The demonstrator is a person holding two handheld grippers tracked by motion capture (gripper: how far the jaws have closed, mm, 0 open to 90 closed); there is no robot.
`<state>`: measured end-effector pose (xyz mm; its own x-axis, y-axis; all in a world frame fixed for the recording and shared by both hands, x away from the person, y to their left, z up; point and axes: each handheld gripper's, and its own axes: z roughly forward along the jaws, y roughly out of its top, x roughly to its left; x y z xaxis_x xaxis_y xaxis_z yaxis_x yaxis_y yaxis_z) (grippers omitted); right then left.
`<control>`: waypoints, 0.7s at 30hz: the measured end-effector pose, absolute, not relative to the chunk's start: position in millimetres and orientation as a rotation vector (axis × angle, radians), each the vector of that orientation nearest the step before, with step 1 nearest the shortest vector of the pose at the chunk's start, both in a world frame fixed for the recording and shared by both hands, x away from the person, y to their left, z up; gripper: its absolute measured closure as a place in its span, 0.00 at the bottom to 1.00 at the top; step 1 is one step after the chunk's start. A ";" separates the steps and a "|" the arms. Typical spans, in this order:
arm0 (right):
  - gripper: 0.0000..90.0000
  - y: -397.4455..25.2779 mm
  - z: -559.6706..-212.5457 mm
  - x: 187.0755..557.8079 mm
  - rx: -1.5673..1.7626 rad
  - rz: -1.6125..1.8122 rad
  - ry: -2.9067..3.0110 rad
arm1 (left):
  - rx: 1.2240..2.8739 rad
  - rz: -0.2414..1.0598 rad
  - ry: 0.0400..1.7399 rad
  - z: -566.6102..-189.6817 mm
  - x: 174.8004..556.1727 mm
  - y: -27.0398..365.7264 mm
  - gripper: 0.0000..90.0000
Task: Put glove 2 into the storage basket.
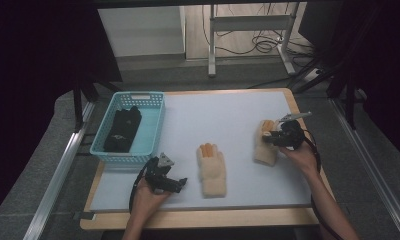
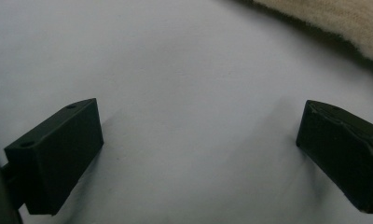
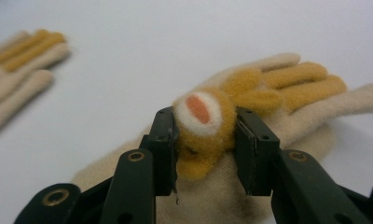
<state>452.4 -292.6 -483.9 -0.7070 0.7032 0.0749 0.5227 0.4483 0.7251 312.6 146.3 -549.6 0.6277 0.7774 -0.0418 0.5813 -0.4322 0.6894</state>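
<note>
Jaws of right gripper (image 3: 204, 140) pinch glove's (image 3: 287, 112) orange patch (image 3: 208, 126).

Right claw (image 3: 205, 147): matt black plastic jaws with brass-coloured rivets, pressed on a fuzzy ochre felt tuft.
Right glove (image 3: 287, 112): cream knitted cloth under that claw, soft and napped, with ochre fingers.
Left claw (image 2: 198, 154): matt black plastic blocks, slightly scuffed.
Counter (image 2: 184, 70): smooth, matt pale sheet beneath the left claw; light wood edge.
Basket (image 1: 153, 125): light-blue perforated plastic, beyond the left claw.
</note>
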 end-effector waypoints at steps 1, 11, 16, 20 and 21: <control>0.68 -290.6 -481.6 449.9 1.055 1.115 2.468 | 2.167 0.371 1.058 -549.6 312.6 146.3 0.01; 0.68 -262.3 -457.5 422.6 0.968 1.248 2.524 | 2.165 0.371 1.060 -549.7 312.6 146.2 0.01; 0.68 -238.1 -449.8 405.8 0.888 1.307 2.577 | 2.168 0.372 1.059 -549.6 312.6 146.3 0.01; 0.68 -212.3 -446.4 392.1 0.805 1.325 2.638 | 2.166 0.374 1.058 -549.7 312.6 146.2 0.01; 0.68 -205.7 -446.2 389.0 0.785 1.328 2.650 | 2.166 0.374 1.058 -549.7 312.6 146.2 0.01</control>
